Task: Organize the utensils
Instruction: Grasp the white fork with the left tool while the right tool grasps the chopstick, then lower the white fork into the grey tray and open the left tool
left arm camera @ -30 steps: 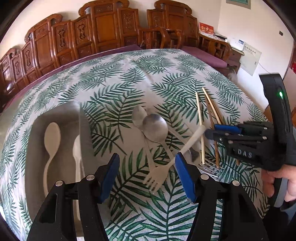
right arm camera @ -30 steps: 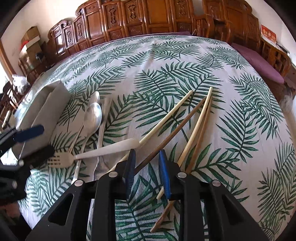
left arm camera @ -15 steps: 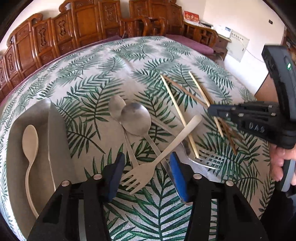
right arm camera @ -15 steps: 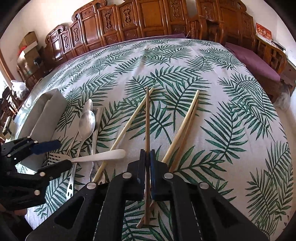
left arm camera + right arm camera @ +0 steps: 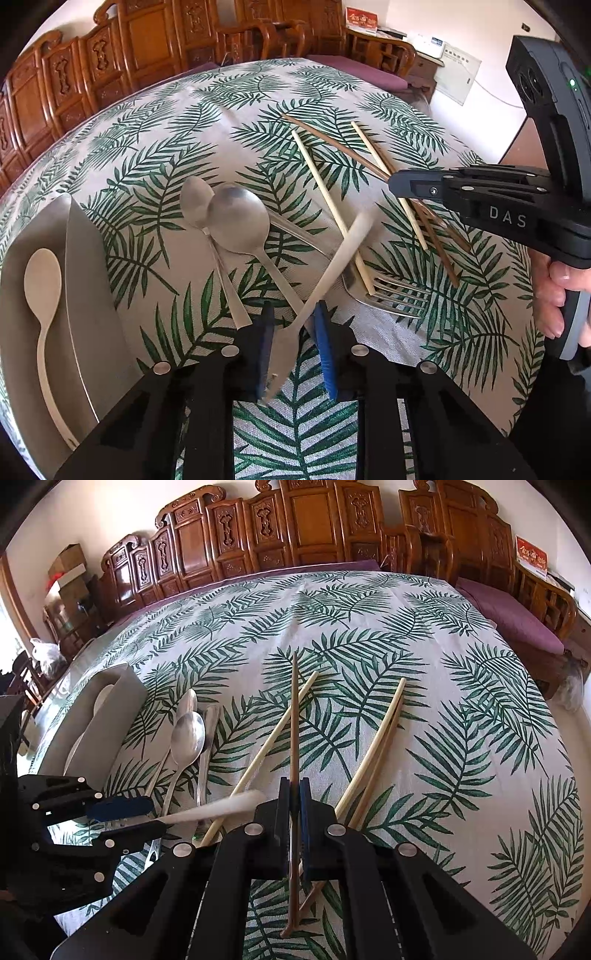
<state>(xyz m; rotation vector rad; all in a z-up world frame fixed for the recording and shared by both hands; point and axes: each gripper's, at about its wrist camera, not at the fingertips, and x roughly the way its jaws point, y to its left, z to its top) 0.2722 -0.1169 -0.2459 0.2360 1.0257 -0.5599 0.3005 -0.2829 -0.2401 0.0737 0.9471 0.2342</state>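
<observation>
Cream plastic fork (image 5: 325,284) sits between the left gripper (image 5: 293,347) jaws, which have just been closing, handle toward one o'clock. Right gripper (image 5: 294,812) clamps a dark chopstick (image 5: 294,716) pointing twelve o'clock.

On the tabletop (image 5: 155,155), a tray (image 5: 92,295) is sitting at the left with a spoon (image 5: 42,280) lying in it. Right of the tray, two metal spoons (image 5: 229,218) are lying side by side. Further right, chopsticks (image 5: 325,195) are lying across a metal fork (image 5: 384,291), with chairs (image 5: 155,40) standing behind.
</observation>
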